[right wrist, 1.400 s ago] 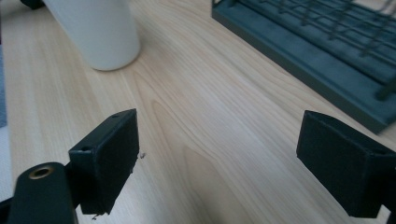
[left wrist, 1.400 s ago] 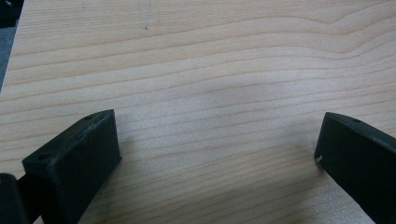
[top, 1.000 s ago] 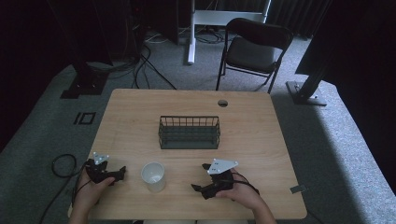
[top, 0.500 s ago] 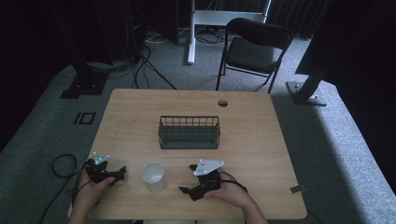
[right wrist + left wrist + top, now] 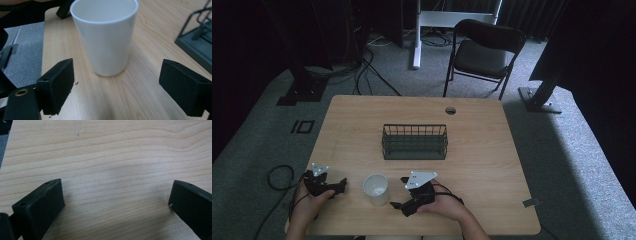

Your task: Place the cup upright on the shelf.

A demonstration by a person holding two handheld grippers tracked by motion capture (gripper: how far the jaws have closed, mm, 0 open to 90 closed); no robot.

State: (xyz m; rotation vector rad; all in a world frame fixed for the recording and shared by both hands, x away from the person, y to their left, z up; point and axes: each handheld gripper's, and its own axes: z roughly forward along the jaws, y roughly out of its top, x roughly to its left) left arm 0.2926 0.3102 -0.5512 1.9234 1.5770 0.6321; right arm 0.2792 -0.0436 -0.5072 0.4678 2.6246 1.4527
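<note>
From the high view, a white cup (image 5: 376, 189) stands upright on the wooden table (image 5: 472, 150), near the person's edge. It is plain, without a handle, wider at the rim than at the foot, and its inside looks empty. The right tongs (image 5: 398, 206) lie just to the right of the cup, their tips pointing at its foot but apart from it. The left tongs (image 5: 343, 184) sit on the cup's other side, near it, tips turned toward it. Beyond the cup, farther from the person, a dark wire basket (image 5: 414, 142) stands in the middle of the table, well apart from both tongs. Bare wood runs right of the right tongs as far as the table's edge.

In the left gripper view, the left tongs (image 5: 116, 200) stand wide apart over bare wood grain, with nothing between them. The table's edge shows at the far left corner.

In the right gripper view, the right tongs (image 5: 116, 85) are spread wide. The cup (image 5: 106, 37) stands just ahead of them, centred on the gap, not touched by either jaw. The basket's corner (image 5: 197, 42) is ahead to the right; the table's edge runs ahead to the left, past the cup.
</note>
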